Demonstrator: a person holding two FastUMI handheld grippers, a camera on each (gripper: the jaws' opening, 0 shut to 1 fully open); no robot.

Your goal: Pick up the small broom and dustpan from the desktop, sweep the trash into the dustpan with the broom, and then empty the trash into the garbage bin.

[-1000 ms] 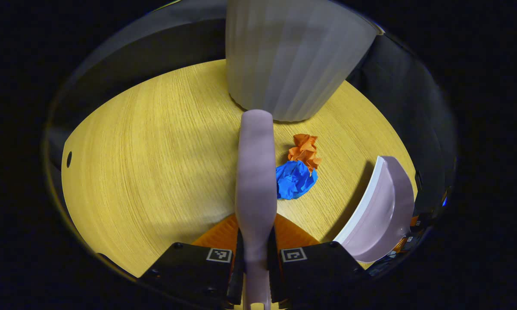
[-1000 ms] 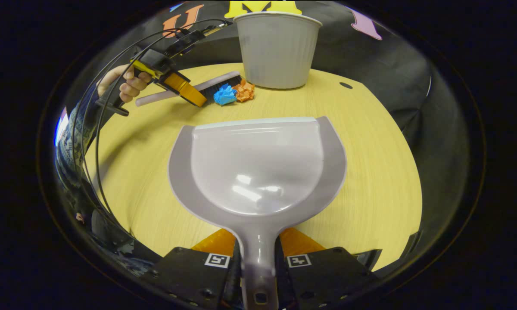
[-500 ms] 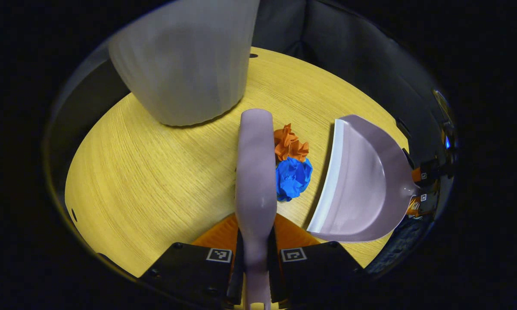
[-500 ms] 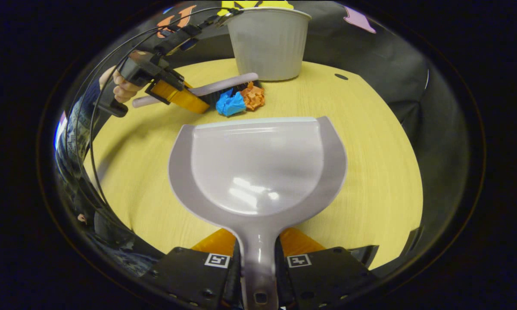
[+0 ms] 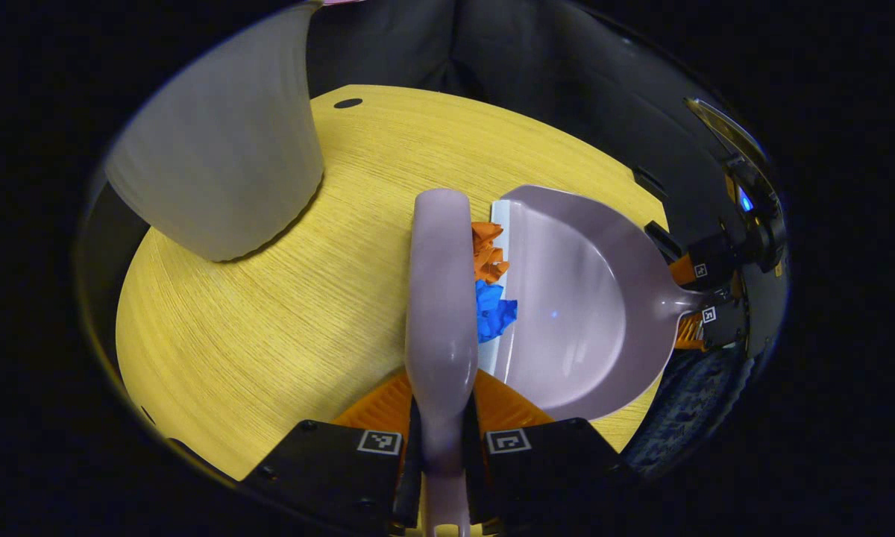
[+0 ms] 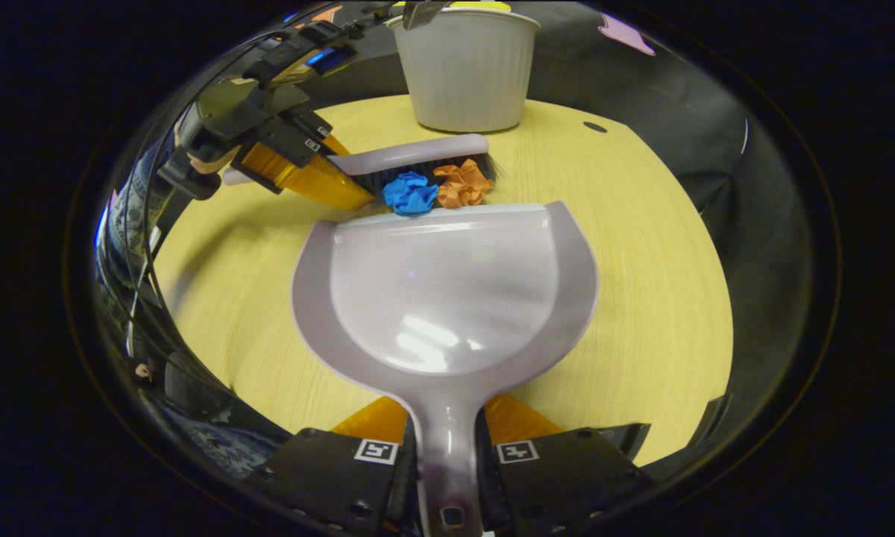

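My left gripper (image 5: 442,455) is shut on the handle of the pale lilac broom (image 5: 440,298). The same broom (image 6: 418,154) lies behind two crumpled paper balls in the right gripper view, with the left gripper (image 6: 298,160) at its left end. The blue paper ball (image 6: 410,194) and the orange paper ball (image 6: 460,186) sit squeezed between the bristles and the white front lip of the lilac dustpan (image 6: 440,291). My right gripper (image 6: 447,466) is shut on the dustpan's handle. In the left gripper view the blue ball (image 5: 494,312) and orange ball (image 5: 487,250) touch the dustpan (image 5: 582,298).
A ribbed white garbage bin (image 6: 466,67) stands on the far side of the round yellow wooden table (image 6: 656,276); it is at the upper left (image 5: 224,171) in the left gripper view. A small hole (image 6: 594,127) marks the tabletop. A person's hand (image 6: 205,158) holds the left gripper.
The broom has swept toward the dustpan, pushing the two paper balls up against its front lip. The dustpan has stayed almost where it was.
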